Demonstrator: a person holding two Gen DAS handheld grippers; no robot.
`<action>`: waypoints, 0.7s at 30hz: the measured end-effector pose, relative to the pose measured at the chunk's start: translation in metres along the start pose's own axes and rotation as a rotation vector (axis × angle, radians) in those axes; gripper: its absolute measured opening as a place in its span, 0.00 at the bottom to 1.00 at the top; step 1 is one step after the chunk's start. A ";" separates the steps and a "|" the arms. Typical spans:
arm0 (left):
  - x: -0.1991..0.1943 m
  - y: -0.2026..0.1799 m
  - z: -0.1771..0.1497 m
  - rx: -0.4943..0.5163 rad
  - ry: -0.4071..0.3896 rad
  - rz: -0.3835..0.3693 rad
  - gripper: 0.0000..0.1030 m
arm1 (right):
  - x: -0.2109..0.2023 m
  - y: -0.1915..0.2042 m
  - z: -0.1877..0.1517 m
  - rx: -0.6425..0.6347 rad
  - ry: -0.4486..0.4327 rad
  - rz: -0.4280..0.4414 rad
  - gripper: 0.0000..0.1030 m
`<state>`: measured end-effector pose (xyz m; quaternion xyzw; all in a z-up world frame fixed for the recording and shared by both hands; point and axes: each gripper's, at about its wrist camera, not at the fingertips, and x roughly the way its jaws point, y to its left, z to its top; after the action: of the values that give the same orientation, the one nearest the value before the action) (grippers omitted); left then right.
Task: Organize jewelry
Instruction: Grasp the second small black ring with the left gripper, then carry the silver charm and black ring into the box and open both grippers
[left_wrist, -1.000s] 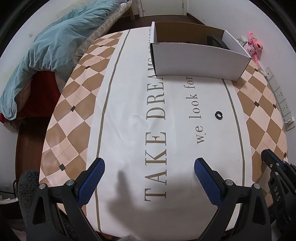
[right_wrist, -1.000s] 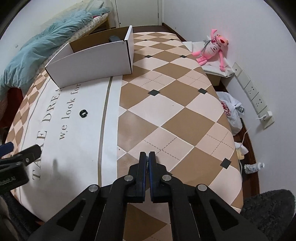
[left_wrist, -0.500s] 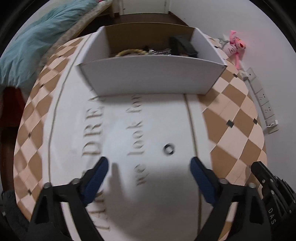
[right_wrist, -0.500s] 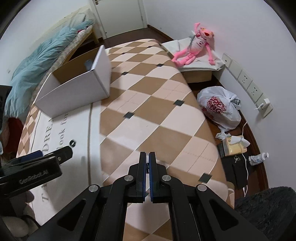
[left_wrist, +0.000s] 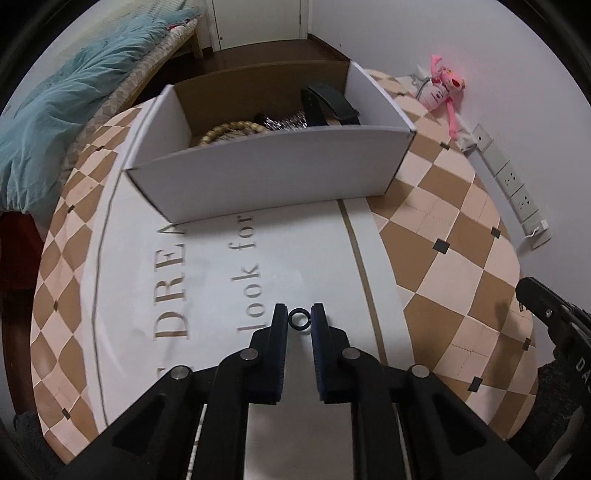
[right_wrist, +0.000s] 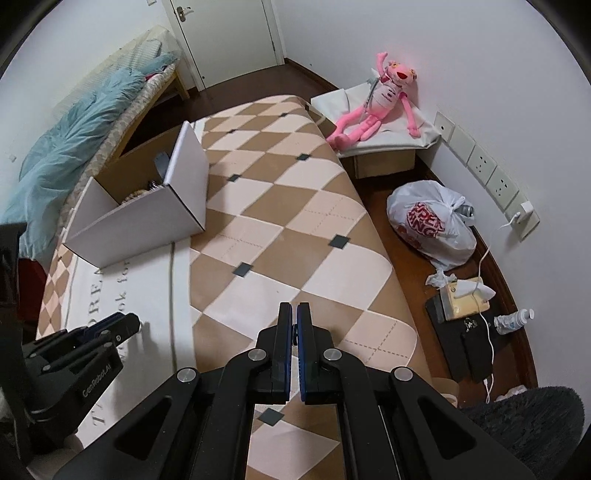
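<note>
Left wrist view first: a white cardboard box (left_wrist: 269, 173) with a brown inside sits on the patterned tablecloth (left_wrist: 443, 229), at the far end of the white printed strip. Inside it lie a string of tan wooden beads (left_wrist: 231, 130) at the left, something silvery and linked (left_wrist: 286, 121) in the middle that may be a metal bracelet or watch band, though it is too small to tell, and a black strap (left_wrist: 330, 101) leaning against the right wall.

Nearer the camera, a small black ring (left_wrist: 298, 320) lies on the white strip, just right of the printed word "look". The left gripper (left_wrist: 298, 325) points steeply down at the cloth with the ring between its blue-padded fingertips. Its jaws are closing, and both pads appear to touch the ring's sides.

From the right wrist view, the same box (right_wrist: 147, 221) stands open at the left and its contents are mostly hidden behind its wall. The right gripper (right_wrist: 294, 332) hovers over the brown and cream diamonds of the cloth, angled downward, with its fingers pressed together and nothing large between them. The left gripper (right_wrist: 122, 325) shows at the lower left edge of this view, low over the white strip.

On the floor beside the table lie a tied plastic bag (right_wrist: 432, 221) and a pink plush toy (right_wrist: 376, 99).
</note>
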<state>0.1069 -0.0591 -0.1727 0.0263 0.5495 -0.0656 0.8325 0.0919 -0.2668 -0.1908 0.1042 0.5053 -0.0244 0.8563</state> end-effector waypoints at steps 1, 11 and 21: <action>-0.005 0.002 0.002 -0.003 -0.015 -0.002 0.10 | -0.003 0.002 0.002 -0.003 -0.005 0.008 0.03; -0.059 0.052 0.020 -0.091 -0.096 -0.047 0.10 | -0.027 0.027 0.024 -0.005 -0.038 0.112 0.02; -0.071 0.086 0.090 -0.142 -0.112 -0.126 0.10 | -0.010 0.088 0.095 -0.050 0.032 0.290 0.02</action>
<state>0.1732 0.0216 -0.0743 -0.0713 0.5060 -0.0802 0.8558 0.1815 -0.2003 -0.1238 0.1552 0.4988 0.1137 0.8451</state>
